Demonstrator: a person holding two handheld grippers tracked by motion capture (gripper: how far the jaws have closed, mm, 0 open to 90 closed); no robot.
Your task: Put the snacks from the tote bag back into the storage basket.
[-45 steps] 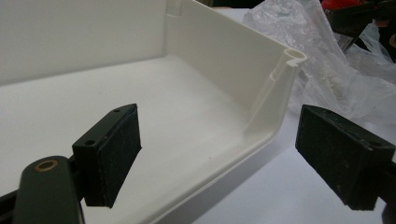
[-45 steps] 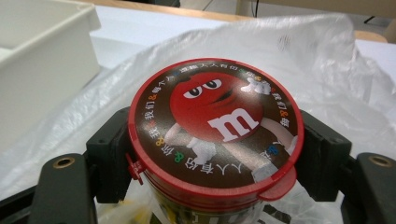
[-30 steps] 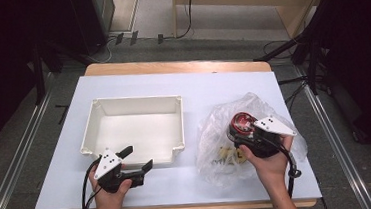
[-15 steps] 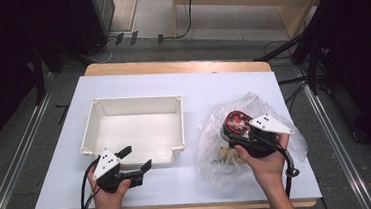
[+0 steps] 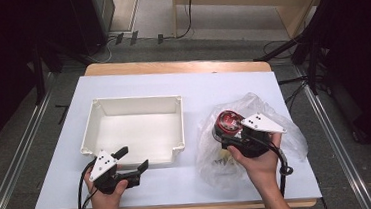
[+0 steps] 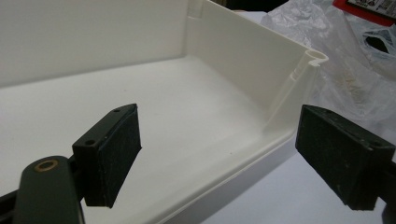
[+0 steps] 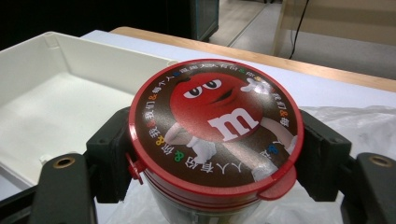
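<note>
A round candy tub (image 7: 215, 135) with a red-rimmed lid and a red cartoon figure on it sits between the jaws of my right gripper (image 7: 217, 156), which is shut on its sides. In the high view the candy tub (image 5: 228, 121) is held just above a crumpled clear plastic bag (image 5: 269, 110) at the table's right. My left gripper (image 5: 133, 159) rests near the front edge, open with nothing between its pads (image 6: 114, 151), and points at the near wall of an empty white plastic bin (image 5: 101, 141).
The white bin (image 6: 261, 154) stands at the centre-left of the white tabletop (image 5: 222, 81). Small yellowish items (image 5: 222, 156) lie inside the bag. A wooden table edge (image 5: 175, 66) runs along the back; dark stands and cables flank the table.
My right gripper has lifted the candy tub slightly and shifted it a little leftward over the bag. The left gripper has stayed put.
</note>
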